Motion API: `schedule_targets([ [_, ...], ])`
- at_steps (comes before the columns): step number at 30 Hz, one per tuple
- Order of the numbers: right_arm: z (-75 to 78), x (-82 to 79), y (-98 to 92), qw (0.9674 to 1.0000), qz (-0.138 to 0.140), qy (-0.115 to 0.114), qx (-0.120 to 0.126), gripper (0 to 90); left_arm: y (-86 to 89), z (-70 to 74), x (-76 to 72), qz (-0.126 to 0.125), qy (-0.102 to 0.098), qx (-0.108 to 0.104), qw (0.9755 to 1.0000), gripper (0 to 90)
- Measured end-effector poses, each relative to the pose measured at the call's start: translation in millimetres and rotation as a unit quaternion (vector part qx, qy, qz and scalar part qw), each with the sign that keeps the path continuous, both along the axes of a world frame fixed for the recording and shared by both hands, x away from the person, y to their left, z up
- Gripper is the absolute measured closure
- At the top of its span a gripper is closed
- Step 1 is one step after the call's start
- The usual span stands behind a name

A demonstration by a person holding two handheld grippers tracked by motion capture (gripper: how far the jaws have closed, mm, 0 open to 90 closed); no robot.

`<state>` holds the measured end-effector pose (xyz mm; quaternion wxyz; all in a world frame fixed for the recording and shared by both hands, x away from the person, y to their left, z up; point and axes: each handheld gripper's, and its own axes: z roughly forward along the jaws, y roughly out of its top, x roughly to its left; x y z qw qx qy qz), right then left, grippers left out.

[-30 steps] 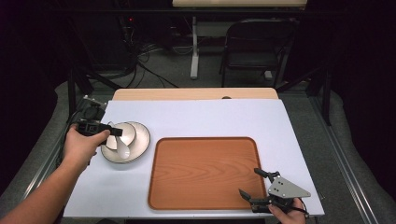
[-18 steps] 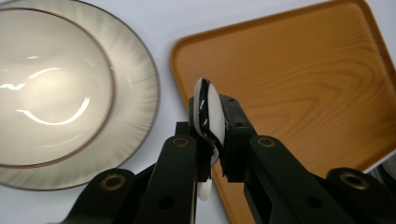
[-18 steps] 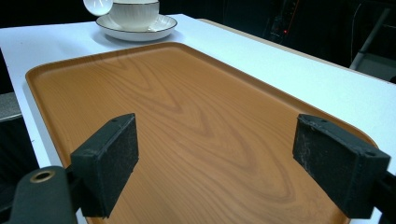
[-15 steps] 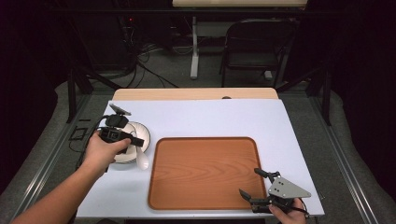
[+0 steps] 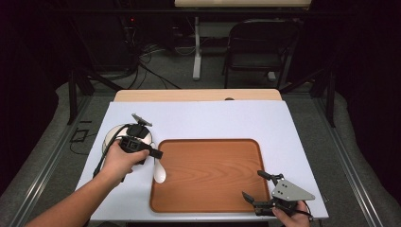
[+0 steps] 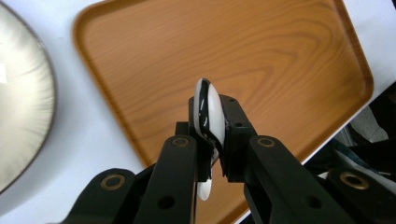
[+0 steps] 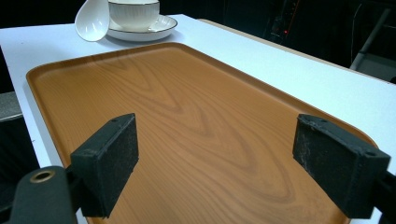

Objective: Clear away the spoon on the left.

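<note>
Because we pinch the white spoon (image 6: 208, 116) by its handle in the left gripper (image 5: 142, 146), its bowl hangs over the tray's (image 5: 208, 208) left edge, while the right gripper (image 5: 259, 187) waits open.

High cam overhead; gripper cams close, share tray (image 5: 208, 175).

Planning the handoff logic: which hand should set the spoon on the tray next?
Left. The left gripper is shut on the spoon beside the tray; the right gripper is open at its near corner.
</note>
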<state>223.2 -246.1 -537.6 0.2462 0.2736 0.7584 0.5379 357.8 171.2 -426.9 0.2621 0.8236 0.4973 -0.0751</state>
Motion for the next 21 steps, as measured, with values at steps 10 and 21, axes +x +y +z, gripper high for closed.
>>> schedule_targets([
  [10, 0.0, 0.1, -0.1, 1.0000, 0.000, 0.000, 0.000, 14.0, -25.7, -6.6, -4.2, -0.037, 0.008, -0.006, 0.9993, 84.9],
  [21, -0.1, 0.0, 0.0, 1.0000, 0.000, 0.000, 0.000, 14.0, -55.7, -21.2, -9.1, -0.070, 0.021, -0.017, 0.9972, 84.9],
])
